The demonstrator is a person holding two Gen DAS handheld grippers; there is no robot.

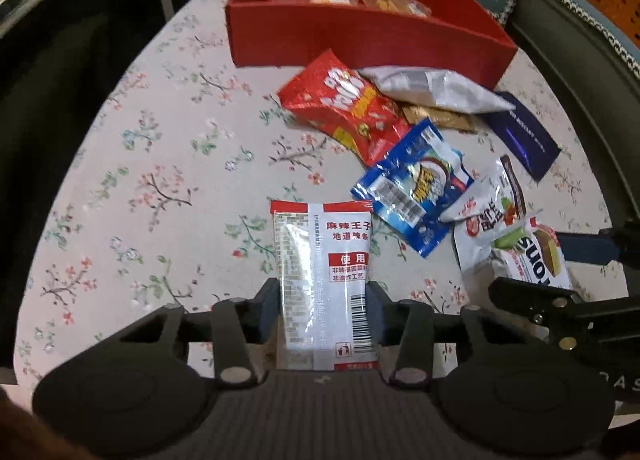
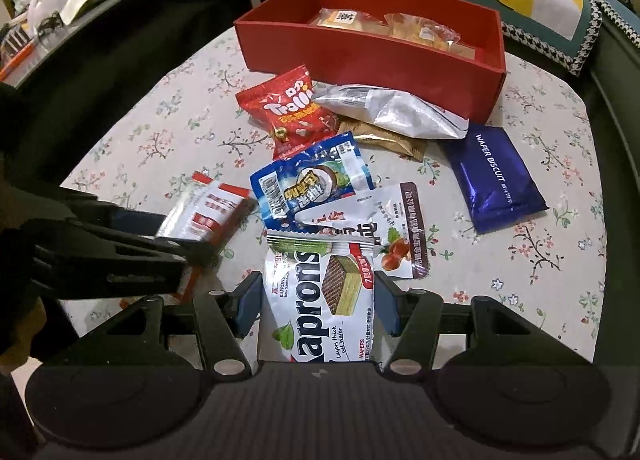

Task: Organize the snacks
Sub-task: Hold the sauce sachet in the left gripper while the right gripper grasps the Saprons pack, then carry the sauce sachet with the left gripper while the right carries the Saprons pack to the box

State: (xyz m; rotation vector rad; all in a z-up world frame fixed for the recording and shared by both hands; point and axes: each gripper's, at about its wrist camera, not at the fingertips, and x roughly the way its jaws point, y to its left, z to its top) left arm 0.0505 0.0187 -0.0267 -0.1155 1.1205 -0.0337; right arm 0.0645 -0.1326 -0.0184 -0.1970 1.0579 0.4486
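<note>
Snacks [image 2: 308,180] overlapping, box [image 2: 360,56] contents half-hidden

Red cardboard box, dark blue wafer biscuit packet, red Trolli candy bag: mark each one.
Red cardboard box [image 2: 360,60]: right wrist view, on its near outer wall.
Dark blue wafer biscuit packet [image 2: 496,180]: right wrist view, centre of wrapper.
Red Trolli candy bag [image 1: 344,108]: left wrist view, middle of its printed face.

1. I see a red box [image 2: 360,56].
2. My tablecloth [image 1: 160,164]: pale, floral sprigs.
3. Trolli packet [image 2: 289,112]: red.
4. Wafer biscuit pack [image 2: 496,180]: dark blue.
5. Kaprons pack [image 2: 320,300]: white, green.
</note>
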